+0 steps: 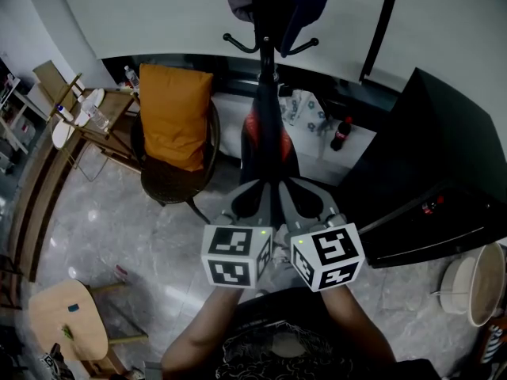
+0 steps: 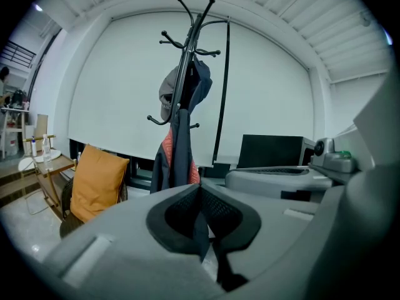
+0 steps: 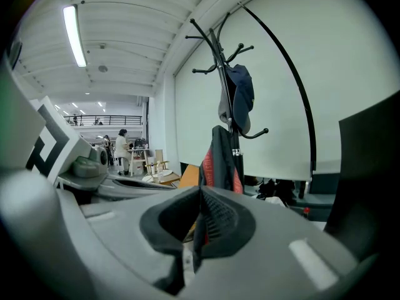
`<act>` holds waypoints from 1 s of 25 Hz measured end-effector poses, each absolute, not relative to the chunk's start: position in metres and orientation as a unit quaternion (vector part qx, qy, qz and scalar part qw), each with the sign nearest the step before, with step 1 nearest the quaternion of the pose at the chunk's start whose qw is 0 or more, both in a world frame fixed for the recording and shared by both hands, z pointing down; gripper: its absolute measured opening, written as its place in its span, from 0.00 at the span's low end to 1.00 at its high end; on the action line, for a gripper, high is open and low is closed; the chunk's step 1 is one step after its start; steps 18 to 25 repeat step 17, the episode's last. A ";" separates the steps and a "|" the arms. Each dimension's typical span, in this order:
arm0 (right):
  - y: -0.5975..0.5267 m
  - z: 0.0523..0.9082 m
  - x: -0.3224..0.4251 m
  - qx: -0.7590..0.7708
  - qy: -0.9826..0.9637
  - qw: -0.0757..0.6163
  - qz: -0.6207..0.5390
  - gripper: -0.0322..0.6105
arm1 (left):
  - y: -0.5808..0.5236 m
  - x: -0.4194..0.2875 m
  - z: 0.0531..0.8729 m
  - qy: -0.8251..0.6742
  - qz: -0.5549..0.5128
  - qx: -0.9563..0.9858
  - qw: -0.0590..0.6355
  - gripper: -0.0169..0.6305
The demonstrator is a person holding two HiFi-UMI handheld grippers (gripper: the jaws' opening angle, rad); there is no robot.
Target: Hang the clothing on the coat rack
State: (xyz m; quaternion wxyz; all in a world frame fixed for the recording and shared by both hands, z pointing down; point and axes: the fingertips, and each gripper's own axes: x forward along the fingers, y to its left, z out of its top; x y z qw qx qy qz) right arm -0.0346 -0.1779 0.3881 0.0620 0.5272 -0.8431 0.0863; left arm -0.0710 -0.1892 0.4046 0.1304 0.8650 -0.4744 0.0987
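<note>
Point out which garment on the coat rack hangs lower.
The dark jacket with red lining: it hangs low on the coat rack, while the navy garment sits above it.

Shows black on the coat rack (image 1: 266, 58), dark navy with red-orange lining on the jacket (image 2: 180, 152), orange on the cushion (image 1: 174, 115), grey with black pads (image 2: 220, 214) on the left gripper (image 2: 199, 187) and right gripper (image 3: 200, 189), black-and-white square markers on the white cubes (image 1: 236, 256), grey marbling on the floor (image 1: 142, 244).
</note>
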 end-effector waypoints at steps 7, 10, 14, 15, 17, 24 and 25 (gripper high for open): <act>-0.176 0.387 -0.037 0.528 -0.843 0.059 0.085 0.06 | -0.187 -0.076 0.406 -0.478 0.099 0.863 0.132 0.04; -0.176 0.387 -0.036 0.528 -0.843 0.058 0.085 0.06 | -0.186 -0.075 0.406 -0.477 0.100 0.863 0.133 0.04; -0.177 0.387 -0.034 0.527 -0.843 0.058 0.085 0.06 | -0.187 -0.073 0.407 -0.477 0.102 0.863 0.133 0.04; -0.178 0.387 -0.033 0.527 -0.843 0.058 0.085 0.06 | -0.187 -0.072 0.407 -0.477 0.102 0.863 0.133 0.04; -0.178 0.387 -0.031 0.527 -0.844 0.058 0.086 0.06 | -0.187 -0.070 0.407 -0.477 0.103 0.863 0.133 0.03; -0.178 0.387 -0.031 0.527 -0.844 0.058 0.086 0.06 | -0.187 -0.070 0.407 -0.477 0.103 0.863 0.133 0.03; -0.178 0.387 -0.031 0.527 -0.844 0.058 0.086 0.06 | -0.187 -0.070 0.407 -0.477 0.103 0.863 0.133 0.03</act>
